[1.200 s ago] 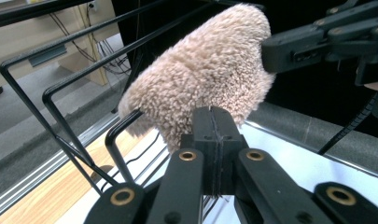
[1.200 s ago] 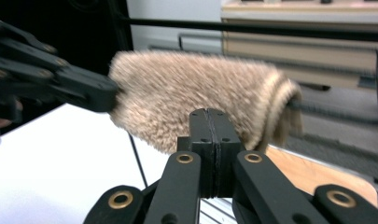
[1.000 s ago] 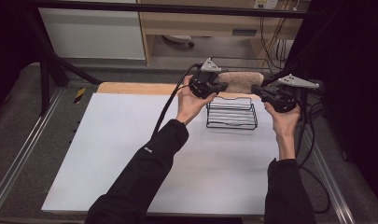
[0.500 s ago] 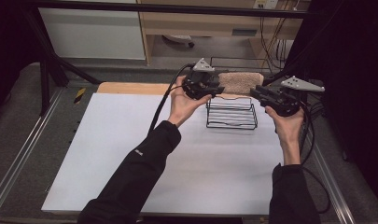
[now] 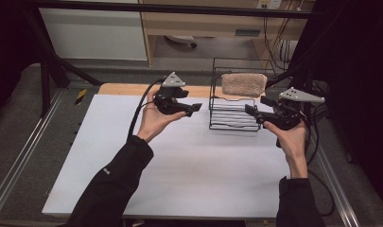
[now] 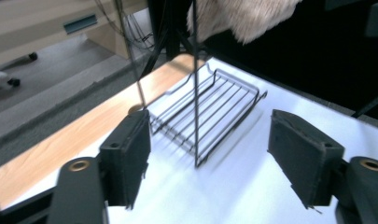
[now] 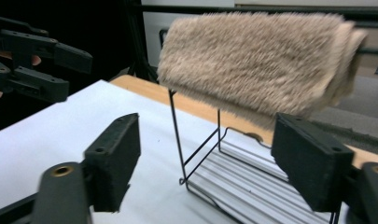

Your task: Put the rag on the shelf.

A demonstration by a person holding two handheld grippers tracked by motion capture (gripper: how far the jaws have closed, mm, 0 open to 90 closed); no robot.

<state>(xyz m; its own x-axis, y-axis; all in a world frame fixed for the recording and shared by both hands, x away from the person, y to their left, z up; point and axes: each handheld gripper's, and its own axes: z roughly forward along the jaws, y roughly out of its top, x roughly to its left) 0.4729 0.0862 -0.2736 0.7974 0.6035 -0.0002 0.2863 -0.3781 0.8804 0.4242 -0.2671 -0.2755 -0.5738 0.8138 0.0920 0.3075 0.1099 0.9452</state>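
A beige folded towel [image 5: 243, 84] hangs over the top bar of a black wire rack [image 5: 232, 116] at the back right of the white table. My left gripper [image 5: 193, 109] hovers to the left of the rack, apart from it. My right gripper [image 5: 255, 111] is at the rack's right side. Both have just been opening and now stand open with nothing between the jaws. The left gripper view looks past my left gripper [image 6: 214, 172] at the rack [image 6: 210, 112] and the towel [image 6: 242, 16]. My right gripper [image 7: 210, 163] faces the towel [image 7: 256, 60] above the rack [image 7: 252, 179].
The white tabletop [image 5: 179, 161] has a wooden strip [image 5: 125, 89] along its far edge. Metal rails run down both sides. Cables [image 5: 317, 142] trail at the right. A cabinet [image 5: 94, 33] stands behind the table. The left gripper [image 7: 37, 60] appears far off in the right gripper view.
Both grippers were shut at the towel's ends on top of the rack. They have opened and drawn back, the left one well to the left. The towel stays draped on the rack.
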